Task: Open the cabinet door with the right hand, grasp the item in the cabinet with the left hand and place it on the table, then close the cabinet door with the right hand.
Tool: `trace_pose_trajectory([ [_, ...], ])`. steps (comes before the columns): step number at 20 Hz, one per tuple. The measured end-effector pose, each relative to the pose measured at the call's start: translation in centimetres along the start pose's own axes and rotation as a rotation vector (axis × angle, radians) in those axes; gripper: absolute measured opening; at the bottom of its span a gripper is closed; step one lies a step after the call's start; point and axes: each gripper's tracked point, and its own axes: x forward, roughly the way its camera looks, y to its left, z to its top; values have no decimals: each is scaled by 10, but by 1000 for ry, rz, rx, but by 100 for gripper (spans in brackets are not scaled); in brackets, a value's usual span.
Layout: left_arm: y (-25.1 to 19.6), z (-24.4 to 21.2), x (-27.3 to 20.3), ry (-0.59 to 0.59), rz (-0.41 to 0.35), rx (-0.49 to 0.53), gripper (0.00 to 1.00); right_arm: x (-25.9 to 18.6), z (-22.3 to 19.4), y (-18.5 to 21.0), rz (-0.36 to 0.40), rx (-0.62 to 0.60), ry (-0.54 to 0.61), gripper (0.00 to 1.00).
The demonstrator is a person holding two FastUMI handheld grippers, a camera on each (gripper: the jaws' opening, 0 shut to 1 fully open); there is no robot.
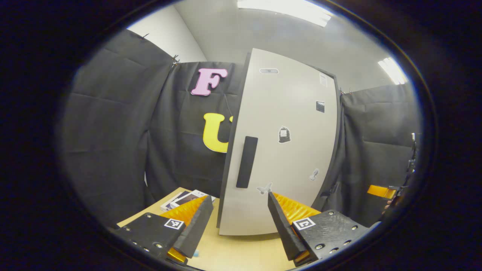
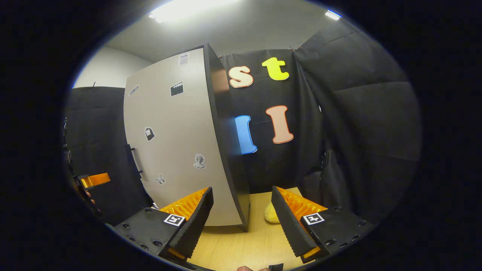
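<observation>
Cabinet door, tall pale-grey panel [image 1: 286,150] with dark handle [image 1: 246,162], is closed on the light wooden bench [image 1: 233,256]. My left tool [image 1: 238,222] and right tool [image 2: 243,218] both spread, holding nothing.

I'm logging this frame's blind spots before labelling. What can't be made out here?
- Contents of the tall grey cabinet with the black bar handle: hidden in both views by its shut door.
- Pale yellow object on the wooden table: right gripper view; partly hidden behind the right gripper, identity unclear.
- Flat printed items: left gripper view; partly covered by the left gripper.
- Stickers on the door: too small to read.
</observation>
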Motion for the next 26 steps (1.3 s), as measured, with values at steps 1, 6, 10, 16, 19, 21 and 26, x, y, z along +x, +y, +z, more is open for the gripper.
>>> trace_pose_trajectory([
  [1,2,-1,-3,-7,16,15,84,-2,-5,-9,-19,-8,1,98],
  [6,-1,-14,-11,0,5,25,85,-3,-34,-51,-149,-9,41,98],
  [10,21,-14,-11,-25,4,-6,85,-7,-36,-35,-146,0,64,98],
  [16,35,-9,0,-70,-43,-27,85,1,-13,0,-143,-69,10,98],
  [19,43,-10,1,-99,-61,5,89,4,14,12,-143,-92,-66,98],
  [21,49,-17,9,-113,-76,-52,85,8,29,16,-159,-111,-104,98],
  [26,90,-59,26,-71,-43,-192,93,28,38,39,-156,-118,-134,98],
])
